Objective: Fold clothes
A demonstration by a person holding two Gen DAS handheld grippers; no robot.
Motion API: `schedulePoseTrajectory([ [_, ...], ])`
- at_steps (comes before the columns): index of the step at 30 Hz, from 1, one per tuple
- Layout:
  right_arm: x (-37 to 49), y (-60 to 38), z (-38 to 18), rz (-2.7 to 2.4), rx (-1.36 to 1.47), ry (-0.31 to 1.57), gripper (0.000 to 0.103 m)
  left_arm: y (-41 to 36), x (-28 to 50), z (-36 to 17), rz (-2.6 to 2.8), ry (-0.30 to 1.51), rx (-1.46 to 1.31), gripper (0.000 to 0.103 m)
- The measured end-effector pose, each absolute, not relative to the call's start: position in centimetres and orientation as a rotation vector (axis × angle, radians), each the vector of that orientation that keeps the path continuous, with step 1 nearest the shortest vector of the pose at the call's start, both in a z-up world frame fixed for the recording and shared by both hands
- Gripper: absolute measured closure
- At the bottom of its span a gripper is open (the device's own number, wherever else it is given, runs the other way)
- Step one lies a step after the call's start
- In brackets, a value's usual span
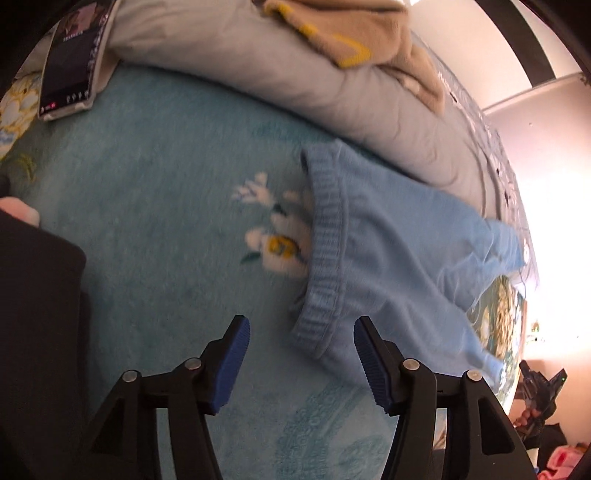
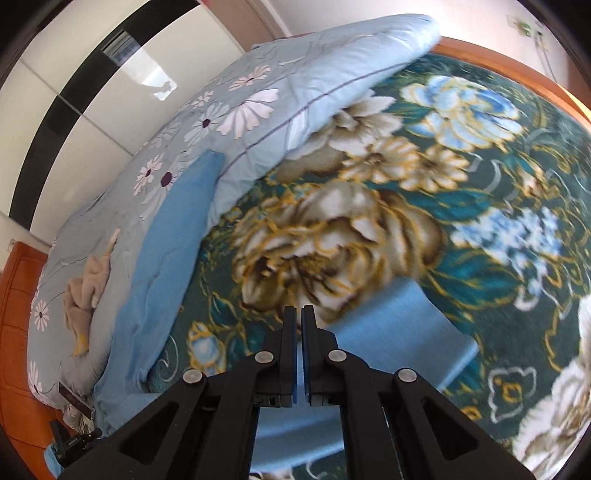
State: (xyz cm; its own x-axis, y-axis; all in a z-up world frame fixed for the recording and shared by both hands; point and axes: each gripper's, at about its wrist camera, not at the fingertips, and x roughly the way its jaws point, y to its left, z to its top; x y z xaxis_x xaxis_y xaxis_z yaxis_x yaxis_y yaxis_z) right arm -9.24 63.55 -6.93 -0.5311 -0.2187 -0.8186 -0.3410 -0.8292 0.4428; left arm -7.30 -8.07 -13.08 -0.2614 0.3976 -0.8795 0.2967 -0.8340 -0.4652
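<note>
Left gripper [image 1: 301, 363] — jaws spread wide, blue pads [image 1: 232, 365] bare, gripping nothing. It hovers over a teal floral blanket [image 1: 147, 221].

Light blue shorts [image 1: 373, 266] lie flat on the blanket at about 1 o'clock from the left gripper; the ribbed waistband [image 1: 325, 236] faces the camera, its near corner between the open fingers but not pinched. Leg ends run off toward 3 o'clock.

At 12 o'clock, a pale grey-blue quilt [image 1: 266, 74] is bunched up, with a beige and yellow garment [image 1: 354, 33] on top. A phone [image 1: 70, 59] sits at 10 o'clock, screen lit.

Right gripper [image 2: 298, 314] — jaws almost closed, a thin slit between the fingers. Light blue cloth [image 2: 399, 328] lies directly beneath and beside them at 3 o'clock; cannot tell whether any is pinched. Dark green flowered blanket [image 2: 480, 166] beyond; daisy-print quilt [image 2: 221, 110] heaped at 10 o'clock.
</note>
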Motion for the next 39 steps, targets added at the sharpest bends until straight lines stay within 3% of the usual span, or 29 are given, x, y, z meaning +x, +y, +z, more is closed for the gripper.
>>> schedulePoseTrajectory([
  [3, -6.0, 65.4, -7.3, 2.456, -1.47, 0.947, 0.1, -7.8, -7.8, -13.5, 2.242, -0.94, -1.853, 0.04],
  [5, -4.8, 65.9, -7.2, 2.437, -1.455, 0.989, 0.1, -7.0, -8.3, -13.3, 2.25, -0.902, -1.865, 0.047],
  [6, -4.3, 66.0, -7.1, 2.433, -1.449, 1.015, 0.098, -6.5, -8.5, -13.0, 2.258, -0.875, -1.867, 0.055],
  [7, -4.2, 65.8, -7.1, 2.44, -1.453, 1.04, 0.098, -6.1, -8.7, -12.7, 2.265, -0.85, -1.869, 0.075],
  [8, -4.3, 65.3, -7.2, 2.45, -1.47, 1.048, 0.098, -5.6, -9.0, -12.4, 2.271, -0.827, -1.87, 0.079],
  [17, -8.8, 52.9, -9.7, 2.615, -1.848, 0.922, 0.098, -0.9, -15.1, -7.5, 2.221, -0.717, -1.678, 0.079],
  [20, -10.8, 46.4, -9.9, 2.715, -2.024, 0.845, 0.098, 1.3, -17.8, -7.7, 2.224, -0.603, -1.694, 0.079],
  [25, -13.0, 35.1, -10.2, 2.862, -2.345, 0.611, 0.097, 3.0, -20.2, -11.0, 2.121, -0.586, -1.845, 0.073],
  [27, -13.1, 31.5, -10.2, 2.913, -2.425, 0.449, 0.093, 2.8, -19.8, -10.6, 2.09, -0.608, -1.804, 0.062],
  [29, -13.3, 31.8, -10.2, 2.912, -2.409, 0.44, 0.091, 1.7, -18.6, -10.4, 2.1, -0.545, -1.797, 0.038],
  [35, -13.7, 33.0, -10.4, 2.901, -2.354, 0.422, 0.089, -1.9, -14.8, -9.9, 2.14, -0.316, -1.786, 0.036],
  [39, -13.2, 41.4, -10.7, 2.744, -2.158, 0.556, 0.088, -1.9, -14.4, -11.4, 2.095, -0.277, -1.779, 0.036],
])
